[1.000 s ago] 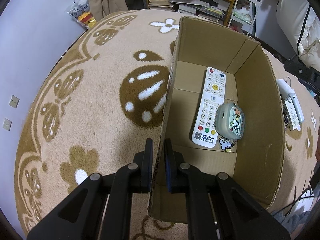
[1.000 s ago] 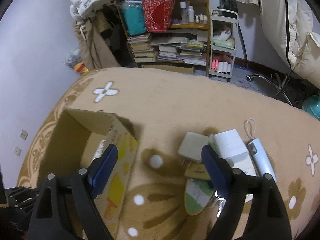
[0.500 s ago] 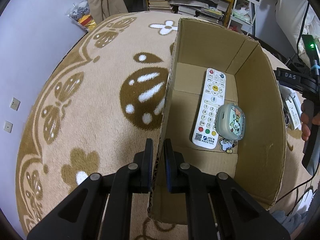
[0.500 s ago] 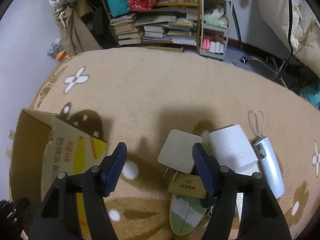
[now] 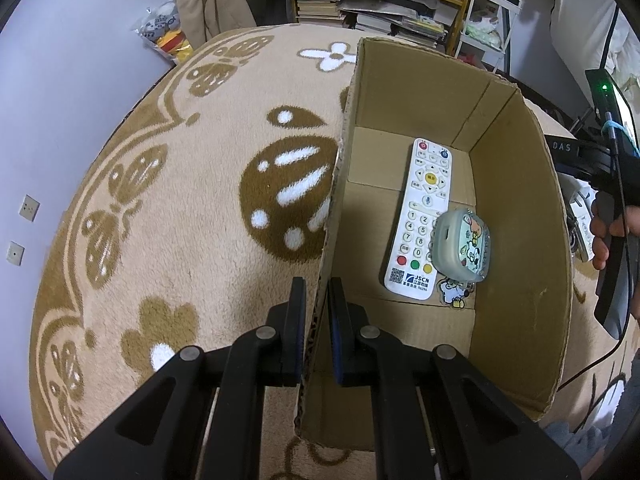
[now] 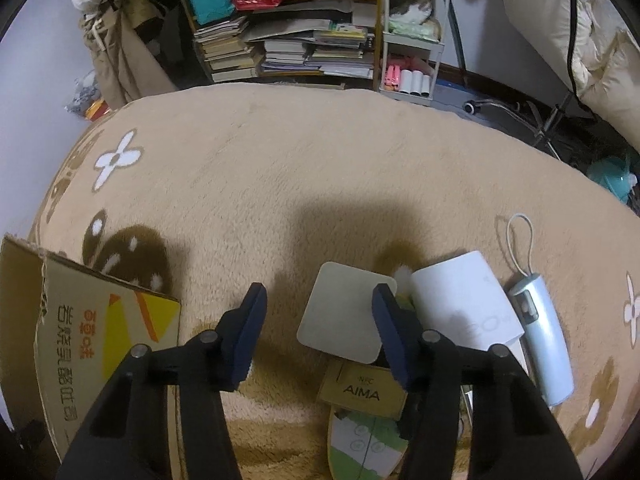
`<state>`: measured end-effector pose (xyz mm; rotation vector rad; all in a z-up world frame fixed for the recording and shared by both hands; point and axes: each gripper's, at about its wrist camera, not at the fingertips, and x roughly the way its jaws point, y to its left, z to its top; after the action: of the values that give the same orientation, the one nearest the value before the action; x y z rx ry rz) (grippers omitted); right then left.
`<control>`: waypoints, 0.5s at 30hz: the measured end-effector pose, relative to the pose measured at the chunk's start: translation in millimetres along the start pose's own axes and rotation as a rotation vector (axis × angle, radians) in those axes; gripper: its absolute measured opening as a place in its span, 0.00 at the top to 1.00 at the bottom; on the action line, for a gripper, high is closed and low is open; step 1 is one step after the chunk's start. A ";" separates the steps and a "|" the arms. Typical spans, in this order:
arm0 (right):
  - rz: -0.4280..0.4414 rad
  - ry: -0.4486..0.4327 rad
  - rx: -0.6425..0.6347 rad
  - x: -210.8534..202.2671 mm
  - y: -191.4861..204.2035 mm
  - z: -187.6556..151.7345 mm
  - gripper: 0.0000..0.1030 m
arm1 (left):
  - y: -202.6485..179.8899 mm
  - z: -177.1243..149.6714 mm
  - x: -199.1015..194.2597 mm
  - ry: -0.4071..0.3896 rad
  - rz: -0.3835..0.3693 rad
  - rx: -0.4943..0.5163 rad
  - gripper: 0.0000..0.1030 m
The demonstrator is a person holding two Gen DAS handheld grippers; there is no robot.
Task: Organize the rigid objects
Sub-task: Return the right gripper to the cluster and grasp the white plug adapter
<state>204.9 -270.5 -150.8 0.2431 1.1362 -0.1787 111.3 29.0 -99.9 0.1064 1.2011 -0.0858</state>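
My left gripper (image 5: 317, 312) is shut on the near left wall of the open cardboard box (image 5: 516, 208). Inside lie a white remote (image 5: 420, 220), a small cartoon-printed case (image 5: 462, 246) and a cartoon sticker charm (image 5: 454, 298). My right gripper (image 6: 318, 328) is open, low over the rug, above a pale square charger (image 6: 344, 320). By it lie a tan AIMA card (image 6: 362, 390), a green-white remote (image 6: 360, 440), a white box (image 6: 464, 304) and a light blue device with a cord loop (image 6: 542, 340). The box corner shows in the right wrist view (image 6: 104, 332).
Everything sits on a beige rug with brown patterns (image 5: 180, 200). Cluttered bookshelves (image 6: 280, 40) and a white cart (image 6: 412, 52) stand at the rug's far side. A chair base (image 6: 504, 108) and bedding (image 6: 592, 40) are at the right.
The right gripper has moved right and down from beside the box toward the pile of objects, its open fingers now around the square charger. The left gripper keeps its hold on the box wall.
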 end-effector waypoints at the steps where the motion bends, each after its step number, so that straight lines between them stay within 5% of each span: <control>1: 0.003 0.002 0.013 -0.4 -1.1 0.4 0.44 | 0.0 -0.2 0.0 0.000 0.001 0.001 0.91; 15: 0.070 0.079 0.070 3.6 -25.7 -1.0 0.44 | 0.7 0.6 1.1 -0.001 -0.004 0.001 0.91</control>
<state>198.7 -294.9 -157.1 0.3540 1.1995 -0.1475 112.4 29.6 -100.6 0.1051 1.2002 -0.0899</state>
